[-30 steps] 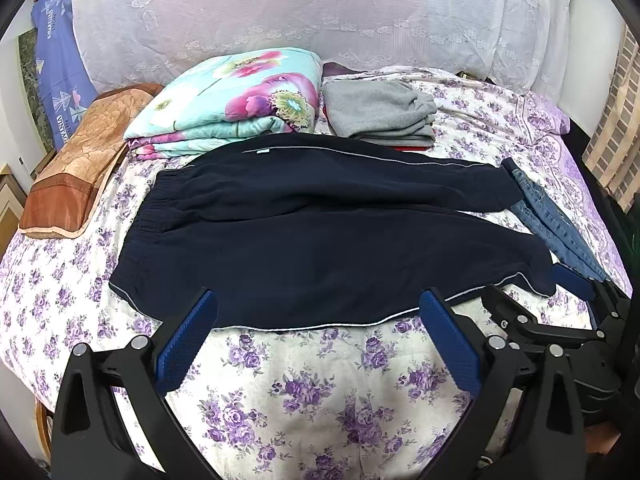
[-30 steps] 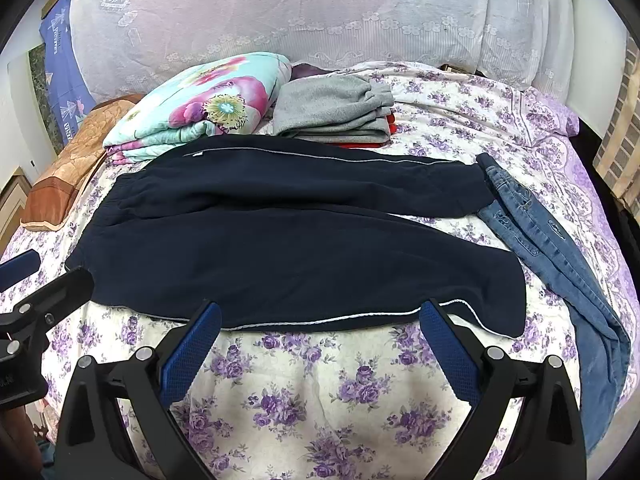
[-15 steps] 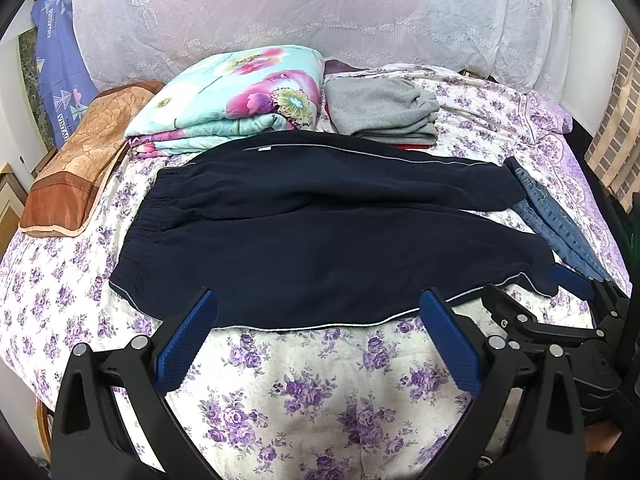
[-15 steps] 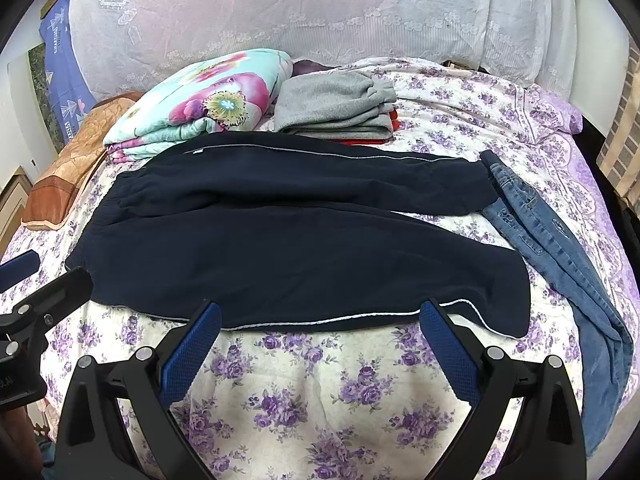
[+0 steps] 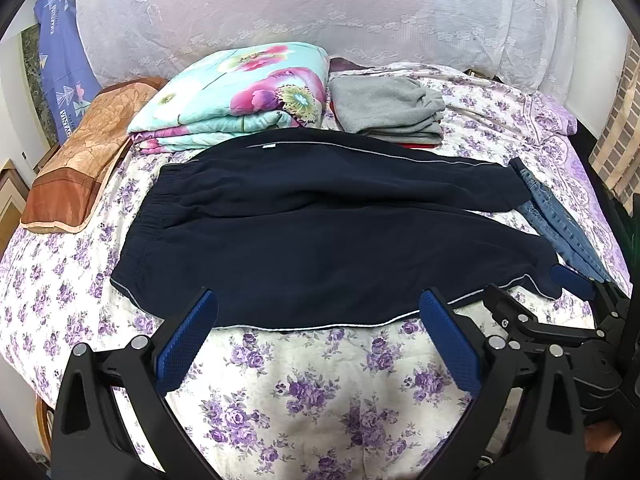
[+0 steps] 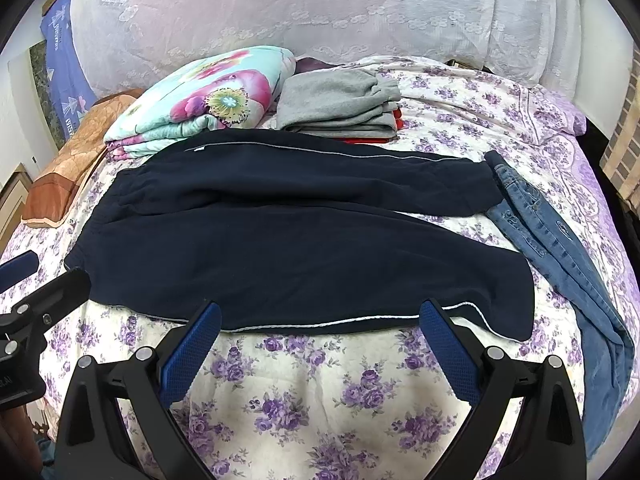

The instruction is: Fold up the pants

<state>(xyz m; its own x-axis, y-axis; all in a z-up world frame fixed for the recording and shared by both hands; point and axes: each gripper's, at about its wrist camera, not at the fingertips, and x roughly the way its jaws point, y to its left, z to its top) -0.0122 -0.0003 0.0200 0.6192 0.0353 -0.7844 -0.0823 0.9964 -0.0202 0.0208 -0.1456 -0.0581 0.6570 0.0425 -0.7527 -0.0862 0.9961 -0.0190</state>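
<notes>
Navy pants (image 5: 328,236) spread flat across the bed (image 5: 320,392), waistband toward 9 o'clock, cuffs toward 3. Soft, fleecy-looking fabric with a thin pale piping line along each outer seam; elastic gathers visible at the waist. Legs slightly parted, bedsheet peeking through between them near the cuffs.

Left gripper (image 5: 318,332) wide open, holding nothing, hovering just shy of the near hem; ribbed blue pads on black plastic arms. Right gripper (image 6: 320,344) same deal: spread apart, empty, near the lower leg's edge.

Bedsheet cream with purple flowers, a bit quilted. At 12 o'clock, a folded floral blanket (image 5: 236,96) in teal and pink, next to folded grey sweats (image 5: 388,108) with something red underneath, mostly hidden. Blue jeans (image 6: 560,256) at 3 o'clock, partly tucked under the far cuff. Brownish pillow (image 5: 80,160) at 10 o'clock, cut off by the fisheye rim. Lace-covered headboard area behind, hard to make out.
</notes>
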